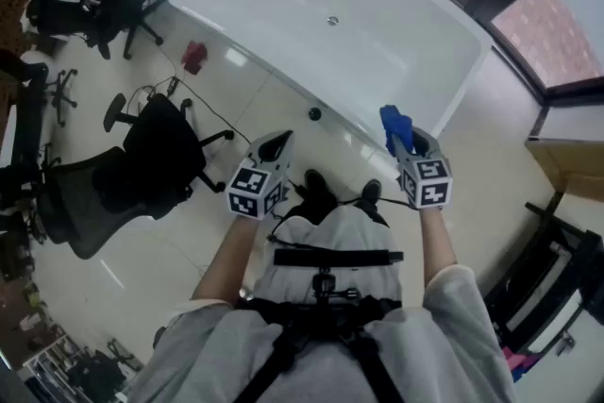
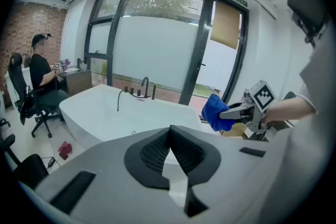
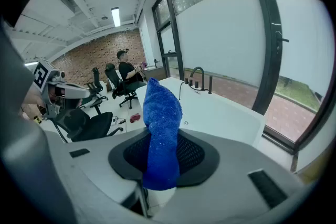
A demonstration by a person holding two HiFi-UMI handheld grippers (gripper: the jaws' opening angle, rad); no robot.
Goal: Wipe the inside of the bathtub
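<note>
No legible text or numbers — the small green sign (image 2: 239, 0) is unreadable.

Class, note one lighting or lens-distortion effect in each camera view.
Head view: bright glare patches on the glossy floor. Left gripper view: fisheye bows the window frame, and the corners are vignetted black. Right gripper view: the blue cloth is sharp, and the corners are dark.

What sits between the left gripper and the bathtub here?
In the head view, only glossy floor separates the left gripper from the bathtub, apart from a small dark round object beside the tub.
</note>
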